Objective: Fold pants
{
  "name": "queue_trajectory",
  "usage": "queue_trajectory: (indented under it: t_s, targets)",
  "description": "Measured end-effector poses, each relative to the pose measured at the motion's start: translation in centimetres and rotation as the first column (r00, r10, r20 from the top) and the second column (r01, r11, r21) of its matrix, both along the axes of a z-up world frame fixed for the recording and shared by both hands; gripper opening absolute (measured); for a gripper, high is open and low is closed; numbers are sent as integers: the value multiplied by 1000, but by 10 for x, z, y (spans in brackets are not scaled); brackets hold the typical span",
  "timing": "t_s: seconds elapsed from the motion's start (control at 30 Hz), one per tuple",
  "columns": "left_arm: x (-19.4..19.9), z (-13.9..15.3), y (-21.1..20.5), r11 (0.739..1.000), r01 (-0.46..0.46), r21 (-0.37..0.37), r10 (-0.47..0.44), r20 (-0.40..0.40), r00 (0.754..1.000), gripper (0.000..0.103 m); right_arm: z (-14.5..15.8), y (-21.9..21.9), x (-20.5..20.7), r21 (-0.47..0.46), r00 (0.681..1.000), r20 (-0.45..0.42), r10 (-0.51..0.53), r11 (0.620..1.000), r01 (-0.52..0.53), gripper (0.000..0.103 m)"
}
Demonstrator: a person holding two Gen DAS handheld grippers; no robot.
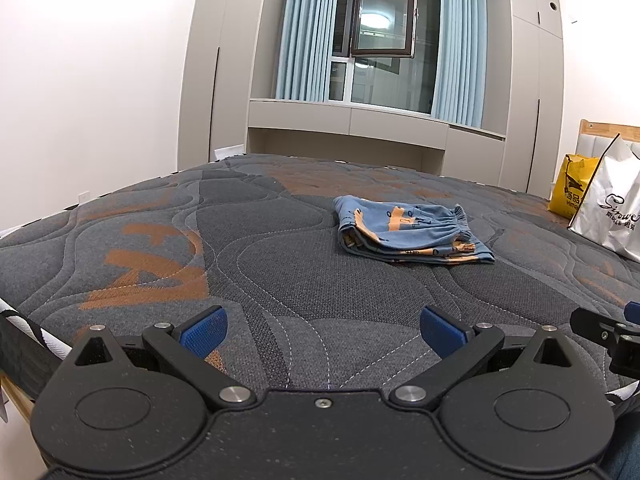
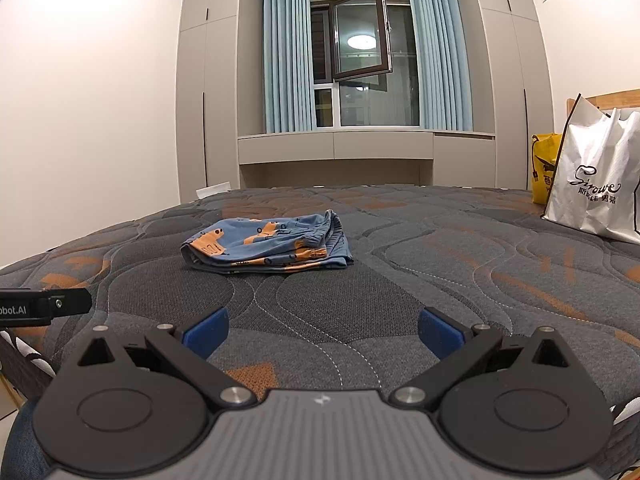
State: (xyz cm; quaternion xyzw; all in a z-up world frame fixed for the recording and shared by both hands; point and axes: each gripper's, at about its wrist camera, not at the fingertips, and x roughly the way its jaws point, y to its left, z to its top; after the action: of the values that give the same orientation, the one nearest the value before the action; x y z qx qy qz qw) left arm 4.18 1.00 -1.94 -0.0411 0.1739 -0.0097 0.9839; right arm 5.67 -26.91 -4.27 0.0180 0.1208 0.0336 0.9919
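Small blue pants with orange print (image 1: 412, 230) lie folded in a compact stack in the middle of the grey quilted mattress (image 1: 280, 272); they also show in the right wrist view (image 2: 266, 246). My left gripper (image 1: 323, 330) is open and empty, held over the near edge of the mattress, well short of the pants. My right gripper (image 2: 323, 330) is open and empty too, beside the left one, also well short of the pants. Each gripper's side shows at the edge of the other's view.
A white shopping bag (image 2: 596, 184) and a yellow bag (image 2: 544, 168) stand at the mattress's far right by the headboard. Grey wardrobes, a window bench and blue curtains (image 2: 286, 60) line the far wall. The mattress (image 2: 440, 272) spreads wide around the pants.
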Motion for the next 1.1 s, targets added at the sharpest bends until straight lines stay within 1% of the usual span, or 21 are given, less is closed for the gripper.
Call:
queue_trajectory:
  t_s: [0.83, 1.0, 1.1]
  targets:
    - [-2, -1, -3, 1000, 2, 1, -2, -6, 1000, 102, -1, -1, 0, 2, 1000, -4, -1, 1000, 1, 103]
    - [-2, 1, -2, 1000, -5, -4, 5, -10, 1000, 102, 0, -1, 1, 4, 1000, -6, 3, 1000, -3, 103]
    - [-4, 3, -3, 1000, -21, 6, 21, -13, 1000, 102, 1, -1, 1, 2, 1000, -3, 8, 1000, -8, 103]
